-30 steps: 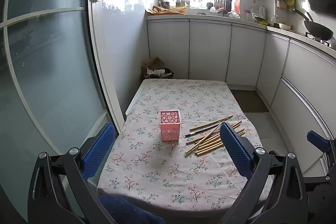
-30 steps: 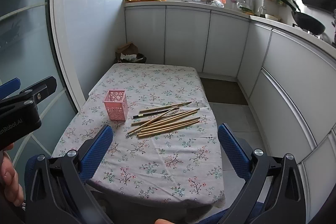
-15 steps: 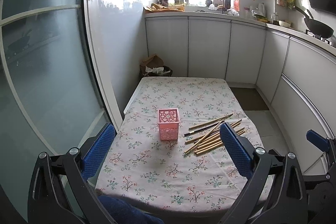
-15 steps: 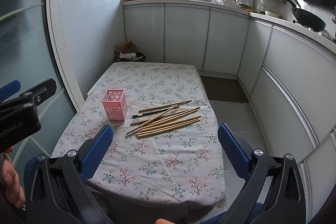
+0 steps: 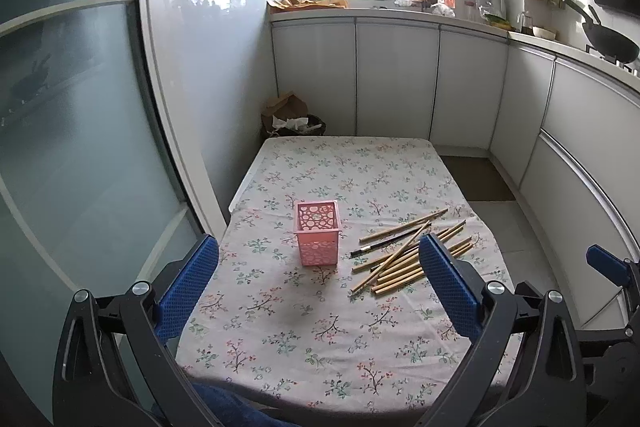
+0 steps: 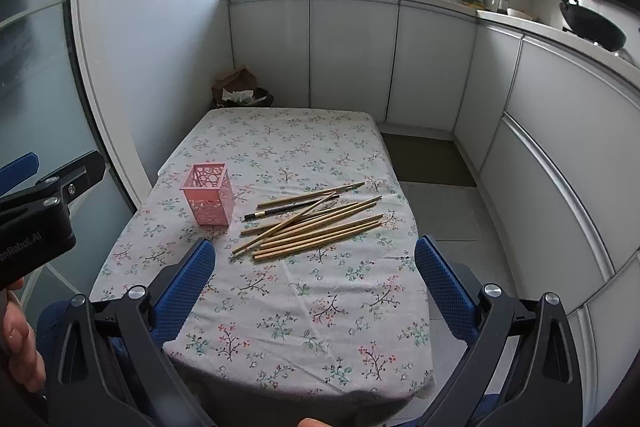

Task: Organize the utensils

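A pink perforated holder stands upright and empty on the floral tablecloth. To its right lies a loose pile of wooden chopsticks, with one dark chopstick among them. My left gripper is open and empty, held above the table's near edge, short of the holder. My right gripper is open and empty, held above the near edge, short of the chopsticks. The left gripper's body shows at the left of the right wrist view.
A glass door stands close on the left. White cabinets run along the back and right. A bin with paper sits behind the table. A wok rests on the counter. Floor lies right of the table.
Both grippers have moved slightly forward and the view has tilted a little; holder and chopsticks look nearer. Both stay open. Nothing on the table has moved.
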Action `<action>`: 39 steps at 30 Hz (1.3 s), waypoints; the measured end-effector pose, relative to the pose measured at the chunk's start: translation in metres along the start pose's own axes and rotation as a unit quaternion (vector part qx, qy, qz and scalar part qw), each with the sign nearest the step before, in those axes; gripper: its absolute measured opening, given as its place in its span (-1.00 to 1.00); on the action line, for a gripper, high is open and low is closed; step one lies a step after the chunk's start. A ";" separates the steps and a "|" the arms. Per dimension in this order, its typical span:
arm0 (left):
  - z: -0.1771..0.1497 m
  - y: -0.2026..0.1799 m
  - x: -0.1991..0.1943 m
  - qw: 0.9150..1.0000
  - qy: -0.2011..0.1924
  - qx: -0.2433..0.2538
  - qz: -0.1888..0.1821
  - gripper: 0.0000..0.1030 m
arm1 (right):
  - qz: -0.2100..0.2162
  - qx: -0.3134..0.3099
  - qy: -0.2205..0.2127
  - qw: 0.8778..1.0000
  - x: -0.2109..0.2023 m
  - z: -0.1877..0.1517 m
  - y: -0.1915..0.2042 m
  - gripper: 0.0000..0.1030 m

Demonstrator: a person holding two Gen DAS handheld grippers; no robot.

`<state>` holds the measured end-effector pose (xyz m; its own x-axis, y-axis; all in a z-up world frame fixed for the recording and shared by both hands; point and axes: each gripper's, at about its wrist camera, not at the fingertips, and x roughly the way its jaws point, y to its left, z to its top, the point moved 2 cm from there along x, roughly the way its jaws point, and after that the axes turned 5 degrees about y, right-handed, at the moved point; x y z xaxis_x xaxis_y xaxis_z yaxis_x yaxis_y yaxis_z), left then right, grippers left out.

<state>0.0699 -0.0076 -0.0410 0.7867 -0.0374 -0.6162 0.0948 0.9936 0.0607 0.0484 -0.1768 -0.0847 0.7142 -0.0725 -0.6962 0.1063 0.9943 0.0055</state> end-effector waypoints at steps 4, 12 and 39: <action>0.002 -0.003 0.006 1.000 0.002 0.004 -0.003 0.87 | -0.002 0.002 -0.002 1.000 0.002 0.004 -0.002 0.88; 0.006 -0.009 0.008 1.000 0.001 0.008 -0.008 0.87 | -0.008 0.006 -0.005 1.000 0.000 0.007 -0.006 0.88; 0.007 -0.007 -0.001 1.000 -0.007 0.008 -0.010 0.87 | -0.008 0.006 -0.011 1.000 -0.007 0.008 -0.008 0.88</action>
<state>0.0723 -0.0156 -0.0351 0.7928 -0.0591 -0.6066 0.1209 0.9908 0.0614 0.0482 -0.1843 -0.0743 0.7275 -0.0896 -0.6803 0.1256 0.9921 0.0037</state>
